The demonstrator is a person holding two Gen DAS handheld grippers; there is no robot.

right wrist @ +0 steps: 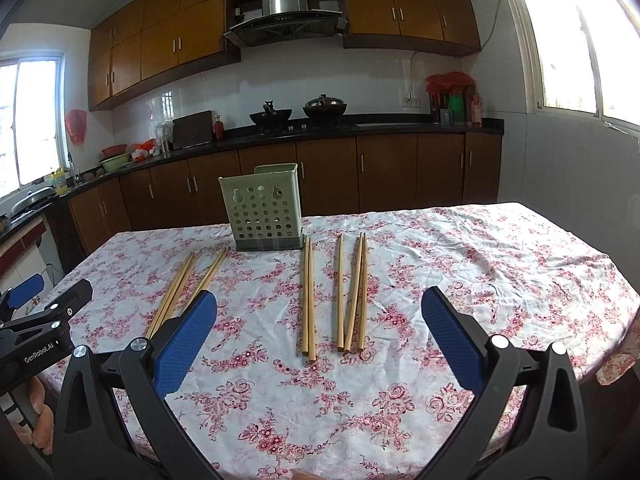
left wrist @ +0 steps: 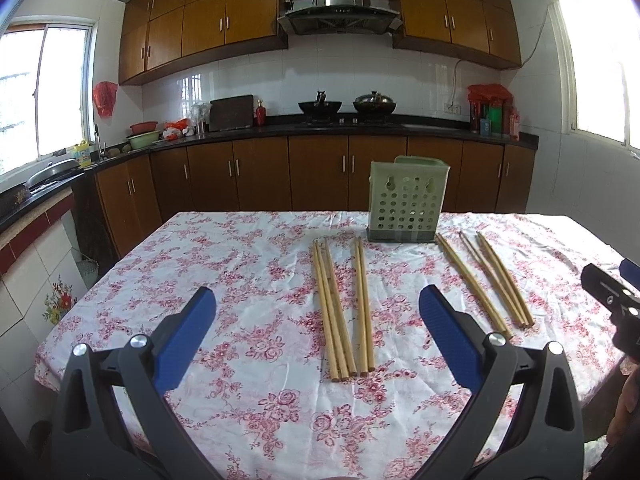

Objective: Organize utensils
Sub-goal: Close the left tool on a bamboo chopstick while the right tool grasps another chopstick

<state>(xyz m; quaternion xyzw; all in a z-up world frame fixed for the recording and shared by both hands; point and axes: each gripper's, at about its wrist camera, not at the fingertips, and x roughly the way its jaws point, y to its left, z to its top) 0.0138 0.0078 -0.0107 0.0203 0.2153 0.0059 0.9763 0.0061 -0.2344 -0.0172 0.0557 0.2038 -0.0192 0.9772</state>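
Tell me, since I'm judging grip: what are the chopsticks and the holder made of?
Chopsticks: likely bamboo or wood, pale tan with a matte, unvarnished look. Holder: apparently moulded plastic, pale green with a smooth, dull finish, punched round holes and a darker base.

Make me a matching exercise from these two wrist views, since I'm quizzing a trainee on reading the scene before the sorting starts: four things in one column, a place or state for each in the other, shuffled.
Things:
1. green holder
2. chopsticks
3. left gripper
4. wok

Places or states:
A. lying flat on the floral tablecloth
B. on the stove at the far counter
C. standing upright at the table's far side, nothing visible above its rim
D. open, holding nothing

Pairs: 1-C, 2-A, 3-D, 4-B
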